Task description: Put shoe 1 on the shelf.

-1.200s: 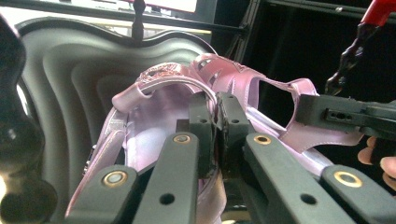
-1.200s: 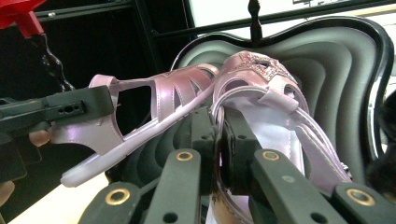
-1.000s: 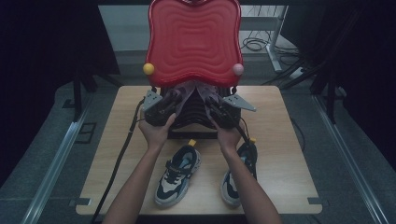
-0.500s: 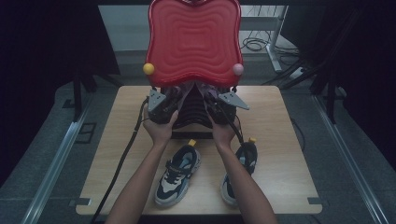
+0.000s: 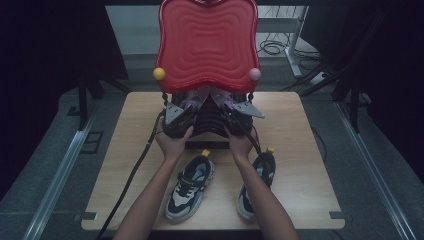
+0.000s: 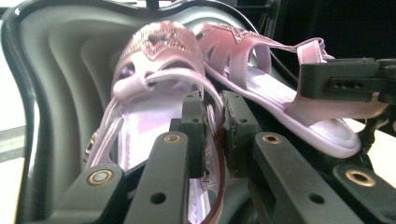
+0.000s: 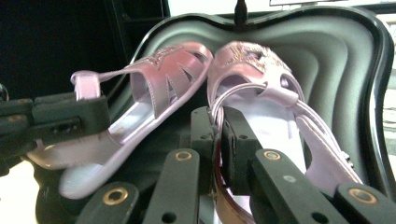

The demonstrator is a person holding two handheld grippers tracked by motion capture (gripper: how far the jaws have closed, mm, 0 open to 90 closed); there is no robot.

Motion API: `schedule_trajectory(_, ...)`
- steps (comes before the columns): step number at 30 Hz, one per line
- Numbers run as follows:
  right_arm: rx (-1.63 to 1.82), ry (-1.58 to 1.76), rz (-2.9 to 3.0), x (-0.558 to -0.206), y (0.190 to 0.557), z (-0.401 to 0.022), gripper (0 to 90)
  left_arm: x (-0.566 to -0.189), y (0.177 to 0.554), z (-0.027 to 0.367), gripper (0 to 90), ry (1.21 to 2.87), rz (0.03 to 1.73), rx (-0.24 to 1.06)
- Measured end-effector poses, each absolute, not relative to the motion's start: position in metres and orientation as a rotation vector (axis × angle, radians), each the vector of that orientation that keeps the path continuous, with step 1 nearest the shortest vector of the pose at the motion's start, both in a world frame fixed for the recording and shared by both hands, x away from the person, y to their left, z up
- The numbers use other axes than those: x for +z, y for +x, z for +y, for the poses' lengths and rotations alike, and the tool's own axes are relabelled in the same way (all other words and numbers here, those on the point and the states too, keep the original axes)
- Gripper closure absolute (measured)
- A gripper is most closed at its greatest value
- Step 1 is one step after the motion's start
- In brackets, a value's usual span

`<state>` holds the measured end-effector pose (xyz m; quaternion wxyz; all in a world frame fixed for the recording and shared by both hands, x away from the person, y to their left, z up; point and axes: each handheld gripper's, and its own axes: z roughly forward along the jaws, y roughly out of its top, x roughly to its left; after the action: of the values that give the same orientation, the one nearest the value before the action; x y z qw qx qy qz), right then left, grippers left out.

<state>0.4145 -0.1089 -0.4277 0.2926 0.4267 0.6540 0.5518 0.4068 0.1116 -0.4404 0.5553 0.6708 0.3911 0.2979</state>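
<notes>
Pink sandals, both lying toe-up inside the open red case at the far side of the table, side by side and leaning toward each other. With the left gripper's jaws just eased apart and the side rim of the near sandal loose between the pads, finish spreading before drawing back, so as not to drag the shoe out again. Then do the same with the right gripper, now pinched tight on the rim of the other sandal: lower until the sole rests on the case wall, then release. Pull both hands straight back and low, clear of the raised lid and of the sneakers waiting nearer the person.
</notes>
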Motion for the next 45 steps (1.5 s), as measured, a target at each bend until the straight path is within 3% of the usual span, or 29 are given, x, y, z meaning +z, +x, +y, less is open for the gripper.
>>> schedule_trajectory(7, 1.459, 1.124, 1.800, -0.433, 0.413, -0.110, 79.1, -0.442, 0.405, 0.113, 71.4, 1.609, 0.932, 0.672)
schedule_trajectory(8, 1.466, 1.119, 1.820, -0.431, 0.412, -0.111, 76.1, -0.441, 0.405, 0.114, 66.1, 1.609, 0.932, 0.663)
schedule_trajectory(13, 1.472, 1.128, 1.834, -0.428, 0.408, -0.113, 67.0, -0.438, 0.401, 0.116, 58.6, 1.620, 0.913, 0.623)
schedule_trajectory(20, 1.493, 1.142, 1.865, -0.420, 0.401, -0.121, 56.5, -0.432, 0.394, 0.121, 55.0, 1.621, 0.906, 0.575)
schedule_trajectory(45, 1.535, 1.039, 2.001, -0.403, 0.367, -0.135, 49.6, -0.414, 0.355, 0.150, 51.6, 1.711, 0.905, 0.495)
